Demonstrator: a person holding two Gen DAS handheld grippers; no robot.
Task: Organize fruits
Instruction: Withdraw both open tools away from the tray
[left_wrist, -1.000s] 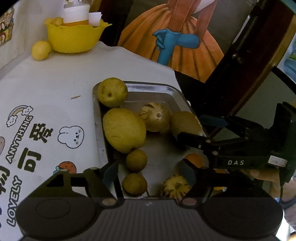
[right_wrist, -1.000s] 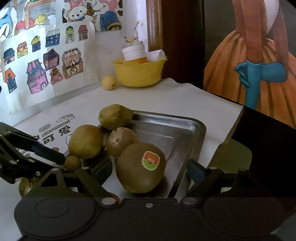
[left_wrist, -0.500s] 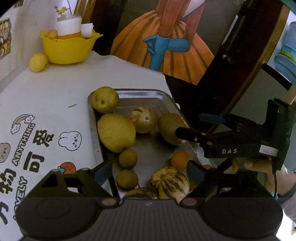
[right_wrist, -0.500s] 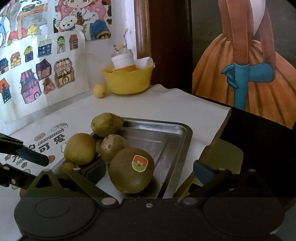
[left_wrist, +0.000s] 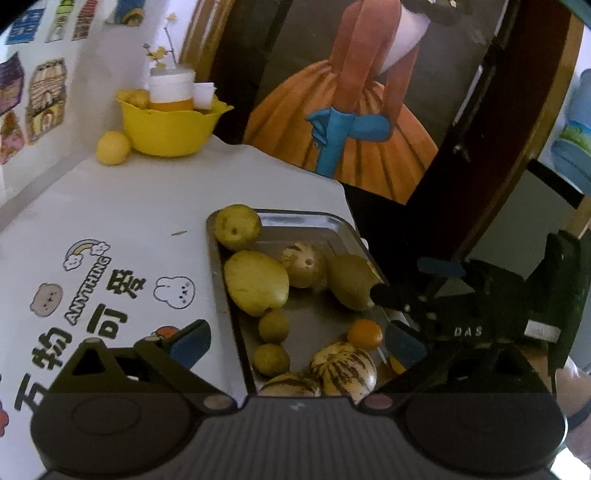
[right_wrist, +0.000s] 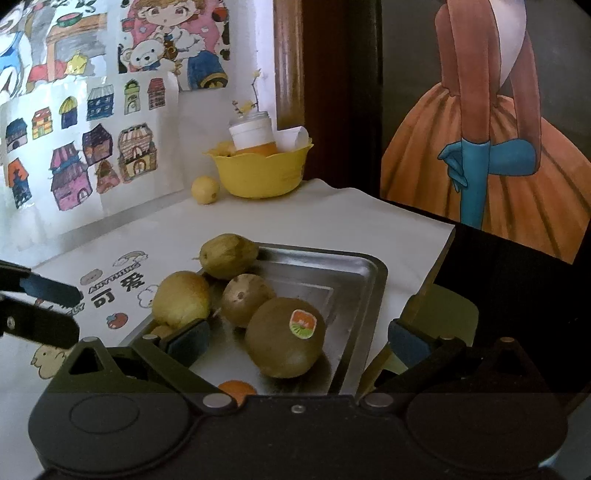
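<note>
A steel tray (left_wrist: 306, 221) (right_wrist: 365, 291) on the white printed tablecloth holds several fruits: a stickered kiwi (right_wrist: 284, 338) (left_wrist: 351, 282), a large yellow-green fruit (left_wrist: 256, 282), striped melons (left_wrist: 343, 365), a small orange (left_wrist: 365, 334) and small round green fruits (left_wrist: 273, 326). My left gripper (left_wrist: 295, 347) is open and empty above the tray's near end. My right gripper (right_wrist: 295, 341) is open, its jaws on either side of the kiwi without touching it; it also shows in the left wrist view (left_wrist: 402, 306).
A yellow bowl (left_wrist: 170, 127) (right_wrist: 262, 173) with a white-capped jar stands at the table's far end, a lemon (left_wrist: 112, 147) beside it. Drawings hang on the left wall. The table edge drops off just right of the tray, with a chair (right_wrist: 439, 314) below.
Both grippers have pulled back and risen from the tray, so more of the tray and fruits shows. Both stay open and empty. The fruits have not moved.
</note>
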